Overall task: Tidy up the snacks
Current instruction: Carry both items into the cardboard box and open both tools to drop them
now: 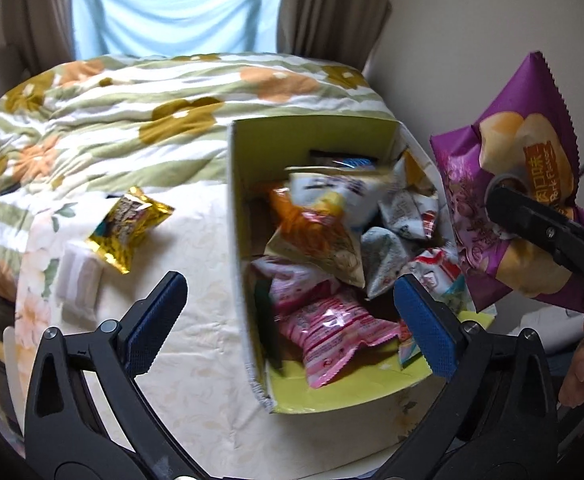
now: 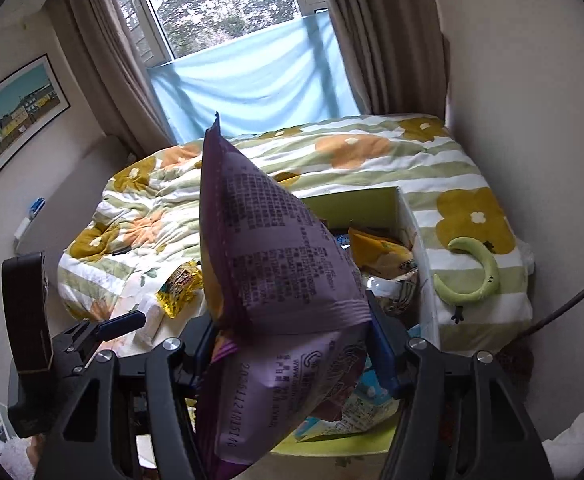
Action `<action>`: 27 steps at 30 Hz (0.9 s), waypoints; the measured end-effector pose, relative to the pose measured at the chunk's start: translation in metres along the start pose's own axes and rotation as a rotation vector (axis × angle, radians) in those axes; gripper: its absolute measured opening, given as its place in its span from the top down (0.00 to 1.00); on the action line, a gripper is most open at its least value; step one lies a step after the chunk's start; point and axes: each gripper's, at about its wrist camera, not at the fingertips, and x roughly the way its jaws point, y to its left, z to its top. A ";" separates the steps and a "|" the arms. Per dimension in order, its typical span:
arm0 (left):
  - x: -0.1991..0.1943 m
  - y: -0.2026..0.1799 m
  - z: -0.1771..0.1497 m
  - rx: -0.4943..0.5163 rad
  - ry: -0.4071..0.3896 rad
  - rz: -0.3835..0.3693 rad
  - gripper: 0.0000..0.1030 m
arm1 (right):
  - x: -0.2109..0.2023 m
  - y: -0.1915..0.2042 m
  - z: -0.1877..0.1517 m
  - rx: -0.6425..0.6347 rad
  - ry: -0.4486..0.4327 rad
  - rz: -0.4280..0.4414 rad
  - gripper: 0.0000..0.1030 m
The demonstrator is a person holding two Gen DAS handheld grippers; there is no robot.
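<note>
Right gripper (image 2: 292, 344) clamped on purple chip bag (image 2: 276, 264), held up beside box's (image 1: 311, 396) right edge | left gripper (image 1: 292, 316) wide open, empty, over box's near-left wall | gold packet (image 1: 130, 226) lies apart on bed (image 1: 196, 280).

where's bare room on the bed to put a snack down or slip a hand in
Bare cream sheet lies between the gold packet with the white packet beside it and the box. The sheet nearest the left gripper is bare too. The box is heaped with packets. The right gripper holds the purple bag at its right edge.
</note>
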 end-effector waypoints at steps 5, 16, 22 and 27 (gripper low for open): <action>-0.014 0.014 -0.003 -0.038 -0.022 0.065 0.01 | 0.018 0.012 -0.002 -0.030 0.059 0.091 0.43; -0.016 0.042 -0.015 -0.093 0.017 0.163 0.01 | 0.065 0.020 -0.015 0.094 0.183 0.265 0.15; -0.012 0.042 -0.023 -0.087 0.032 0.165 0.01 | 0.052 0.011 -0.018 0.091 0.118 0.205 0.05; -0.012 0.037 -0.024 -0.074 0.031 0.146 0.01 | 0.044 0.010 -0.019 0.032 0.097 0.158 0.05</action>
